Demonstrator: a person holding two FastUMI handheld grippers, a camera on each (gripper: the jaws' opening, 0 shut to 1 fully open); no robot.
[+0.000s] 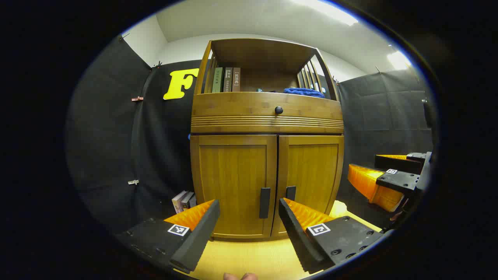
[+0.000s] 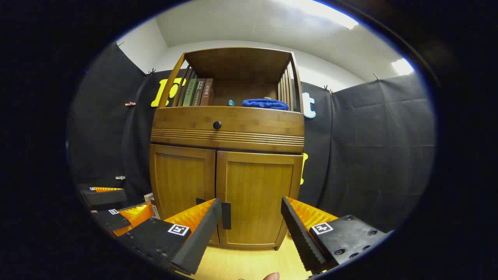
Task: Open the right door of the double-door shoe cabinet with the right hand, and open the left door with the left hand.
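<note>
We're looking along the left gripper (image 1: 249,212), and its two fingers stand wide apart, holding nothing and touching nothing. Between them, farther off, stands the warm brown wooden double-door shoe cabinet (image 1: 267,128) on the pale yellow wooden floor (image 1: 249,258). Both doors are closed: the left door (image 1: 232,182) with its dark vertical bar handle (image 1: 265,202), the right door (image 1: 311,175) with its own dark handle (image 1: 290,193) just beside the centre seam. The left gripper is near the cabinet but apart from it.

Over to the right gripper (image 2: 251,214): we see its fingers spread wide as well, nothing clamped, nothing touched. The cabinet's right door (image 2: 256,198) fills the gap between them, and that door's dark handle (image 2: 226,215) sits just beside the left finger in this view, farther off.

Now the differences. The left gripper view catches a small stack of books on the floor (image 1: 184,201) at the cabinet's left foot, and the other gripper off at the right edge. The right gripper view gives us the left gripper (image 2: 113,212) low at the left instead. Both views carry the drawer with a round black knob (image 1: 278,110), the upright books on the open shelf (image 1: 226,79) and a folded blue cloth (image 1: 304,92) on the right of it.
</note>
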